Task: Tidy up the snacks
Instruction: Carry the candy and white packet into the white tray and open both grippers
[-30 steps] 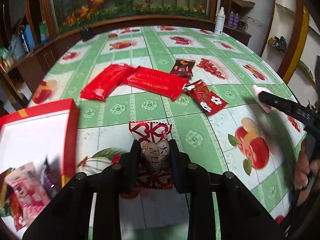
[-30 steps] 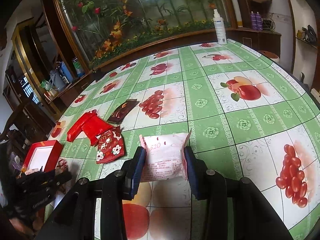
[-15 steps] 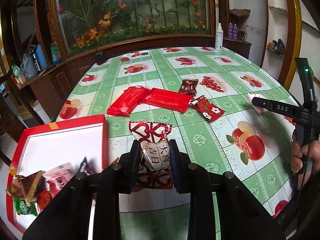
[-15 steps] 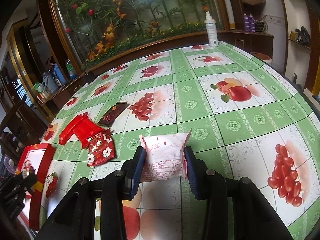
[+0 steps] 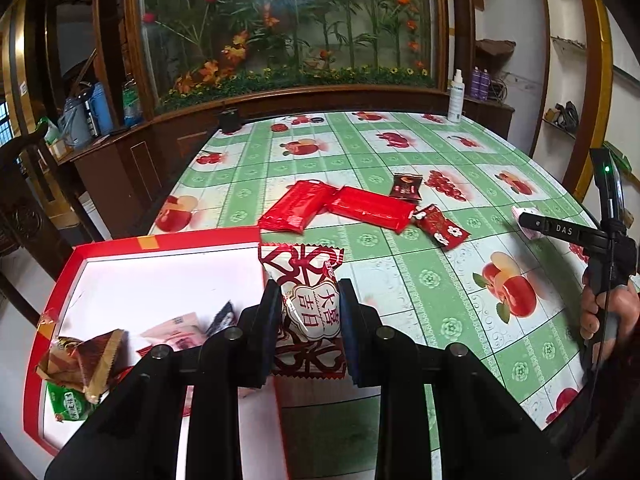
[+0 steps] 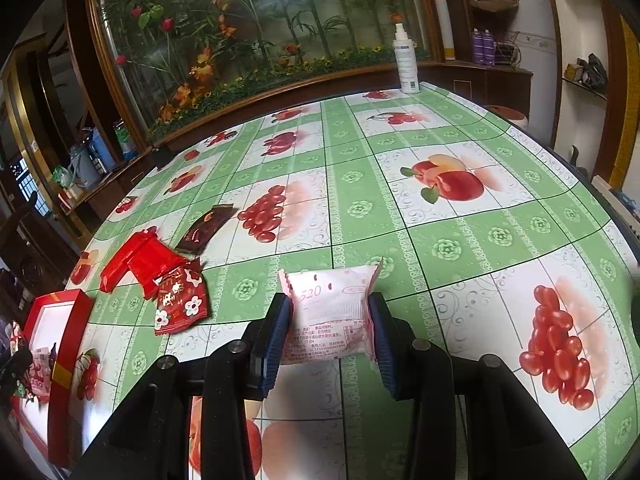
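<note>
My left gripper (image 5: pixel 307 312) is shut on a red-and-white snack packet (image 5: pixel 308 304), held above the right edge of the red box (image 5: pixel 160 242), which holds several wrapped snacks (image 5: pixel 80 364). My right gripper (image 6: pixel 329 320) is shut on a pink-and-white snack packet (image 6: pixel 330 312) above the table. It also shows at the right of the left wrist view (image 5: pixel 528 222). On the table lie two red packs (image 5: pixel 336 208), a dark brown packet (image 5: pixel 407 186) and a red flowered packet (image 5: pixel 440 226). The box also shows at the left in the right wrist view (image 6: pixel 68 364).
The round table has a green fruit-print cloth (image 6: pixel 440 184). A white spray bottle (image 6: pixel 406 60) stands at its far edge. A wooden cabinet with a flower display (image 5: pixel 288 40) runs behind the table. A dark chair (image 5: pixel 24 208) stands at the left.
My left gripper has lifted and moved left with its packet, so the red box now lies under it. My right gripper has held its pink packet and shifted slightly left.
</note>
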### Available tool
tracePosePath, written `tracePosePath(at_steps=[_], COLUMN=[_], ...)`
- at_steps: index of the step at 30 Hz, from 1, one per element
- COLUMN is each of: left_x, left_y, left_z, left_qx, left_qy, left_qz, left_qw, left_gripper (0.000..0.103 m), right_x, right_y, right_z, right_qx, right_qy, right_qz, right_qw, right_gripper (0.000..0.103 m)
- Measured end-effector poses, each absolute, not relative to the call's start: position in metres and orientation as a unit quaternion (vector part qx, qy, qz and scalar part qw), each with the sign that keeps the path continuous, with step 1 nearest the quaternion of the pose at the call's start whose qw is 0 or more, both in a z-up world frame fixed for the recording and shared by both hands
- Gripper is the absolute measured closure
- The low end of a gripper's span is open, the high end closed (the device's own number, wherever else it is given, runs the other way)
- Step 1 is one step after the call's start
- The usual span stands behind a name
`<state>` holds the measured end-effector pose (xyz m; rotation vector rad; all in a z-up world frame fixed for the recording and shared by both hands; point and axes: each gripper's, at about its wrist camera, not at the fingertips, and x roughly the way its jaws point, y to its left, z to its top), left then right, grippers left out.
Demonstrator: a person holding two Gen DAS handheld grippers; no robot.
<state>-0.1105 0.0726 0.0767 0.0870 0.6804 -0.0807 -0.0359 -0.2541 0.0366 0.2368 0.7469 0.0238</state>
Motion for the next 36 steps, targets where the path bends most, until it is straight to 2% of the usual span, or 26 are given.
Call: tracePosePath(at_steps=[27, 36], left_x=[-0.134, -0.134], left_y=[0.206, 0.213], left_z=[0.078, 0.070], left_qx=[-0.034, -0.033], left_qy=[0.312, 0.322], left_qz=[0.064, 0.063], left_qw=[0.947, 0.944], left_gripper=[0.078, 0.078], right_x=[-0.045, -0.053], right_y=[-0.252, -0.158], right_z=[0.039, 0.051], right_qx=[0.158, 0.167], right_qy=[0.352, 0.327], right_qz=[0.008, 0.153], right_qw=[0.923, 0.918], right_gripper=[0.061, 0.061])
